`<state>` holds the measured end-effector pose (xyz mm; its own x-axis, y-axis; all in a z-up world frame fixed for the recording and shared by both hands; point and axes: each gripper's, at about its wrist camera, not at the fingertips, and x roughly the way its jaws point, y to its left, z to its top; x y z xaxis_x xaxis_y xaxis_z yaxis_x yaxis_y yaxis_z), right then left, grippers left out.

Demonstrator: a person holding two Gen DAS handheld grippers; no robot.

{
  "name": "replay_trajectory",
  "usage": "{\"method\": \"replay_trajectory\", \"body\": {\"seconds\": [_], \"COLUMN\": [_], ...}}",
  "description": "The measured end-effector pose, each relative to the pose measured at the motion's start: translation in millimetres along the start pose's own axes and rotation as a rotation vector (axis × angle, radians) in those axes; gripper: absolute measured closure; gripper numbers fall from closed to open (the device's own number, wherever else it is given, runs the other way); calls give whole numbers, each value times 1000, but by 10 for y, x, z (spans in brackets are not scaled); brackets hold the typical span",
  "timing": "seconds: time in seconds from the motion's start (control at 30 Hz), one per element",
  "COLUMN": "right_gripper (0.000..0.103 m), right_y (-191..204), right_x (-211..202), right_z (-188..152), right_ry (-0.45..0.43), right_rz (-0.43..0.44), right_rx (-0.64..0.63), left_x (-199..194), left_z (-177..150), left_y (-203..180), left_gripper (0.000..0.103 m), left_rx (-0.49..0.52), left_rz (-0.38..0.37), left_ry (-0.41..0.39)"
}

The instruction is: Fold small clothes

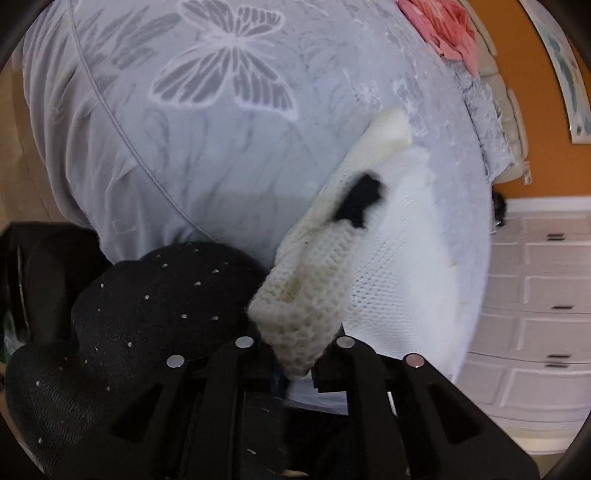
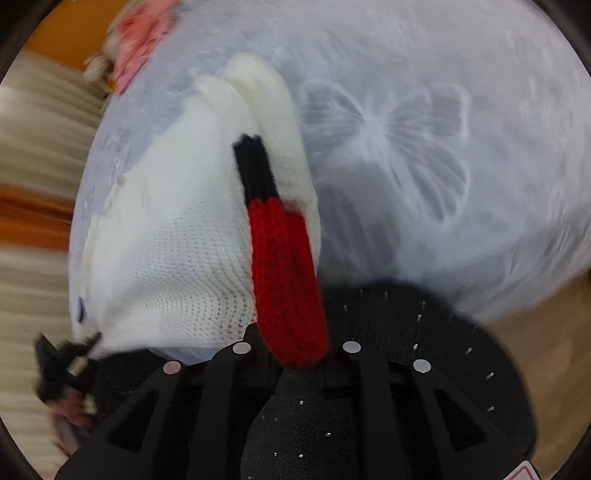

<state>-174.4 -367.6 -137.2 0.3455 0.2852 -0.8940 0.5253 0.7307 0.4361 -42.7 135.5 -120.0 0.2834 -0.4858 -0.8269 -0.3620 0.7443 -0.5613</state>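
Through the left wrist camera I see my left gripper pinched on a cream knitted edge of the white sweater, the fold rising up and away from between its fingers toward a small black knitted patch. The rest of the sweater lies flat on the grey bedspread with its big butterfly print, and a black studded garment sits just beside the gripper on its left. A pink cloth lies far up the bed, and a white dresser stands against the orange wall to the right. Through the right wrist camera, which is blurred, my right gripper is clamped on a red knitted strip that turns black farther up and lies along the sweater's edge. The black studded garment is under and to the right of this gripper. The left gripper shows small and smeared at the lower left, touching the sweater's corner.
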Motion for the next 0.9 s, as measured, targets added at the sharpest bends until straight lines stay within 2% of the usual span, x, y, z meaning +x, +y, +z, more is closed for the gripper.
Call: {"method": "replay_trajectory", "body": {"seconds": [0.03,0.1,0.13,0.17,0.2,0.27,0.3,0.33,0.37,0.4,0.47,0.53,0.63,0.67,0.7,0.77,0.83,0.9], "right_gripper": [78,69,69,69,65,58,56,54,54,54,54,54,53,68,94,96,96,96], "right_y": [13,136,255,351,458,626,688,809,862,950,1113,1238,1214,1179,1155,1071,1096,1140], "right_x": [-123,-365,-494,-565,-622,-715,-721,-644,-577,-467,-164,79,349,410,463,410,165,-85], "right_z": [38,90,135,162,225,365,427,577,682,776,964,1086,1169,1189,1203,1219,1187,1213], "right_ry": [-52,-154,-209,-240,-267,-322,-338,-337,-329,-317,-274,-245,-209,-207,-198,-188,-259,-333], "right_rz": [-6,-96,-164,-193,-211,-227,-214,-185,-172,-171,-183,-218,-263,-271,-266,-206,-158,-130], "right_rx": [3,-60,-128,-181,-228,-286,-302,-328,-348,-368,-413,-437,-419,-408,-398,-352,-356,-353], "left_x": [-90,-264,-389,-491,-585,-761,-786,-792,-744,-598,-270,70,568,673,759,756,610,446], "left_z": [-18,4,29,38,70,221,263,331,395,507,674,765,902,913,913,852,848,859], "left_y": [-102,-295,-408,-495,-591,-868,-925,-1031,-1113,-1207,-1267,-1248,-1139,-1117,-1134,-1171,-1238,-1388], "left_gripper": [86,79,76,67,59,48,44,43,40,34,33,33,39,52,70,94,96,96], "left_rx": [45,104,140,172,201,270,288,309,322,345,345,314,254,260,295,351,357,403], "left_rz": [22,53,59,52,60,103,107,106,92,72,79,55,71,92,125,111,29,1], "left_ry": [-40,-95,-127,-158,-193,-313,-338,-363,-356,-311,-221,-145,-36,-25,-34,-42,-63,-108]}}
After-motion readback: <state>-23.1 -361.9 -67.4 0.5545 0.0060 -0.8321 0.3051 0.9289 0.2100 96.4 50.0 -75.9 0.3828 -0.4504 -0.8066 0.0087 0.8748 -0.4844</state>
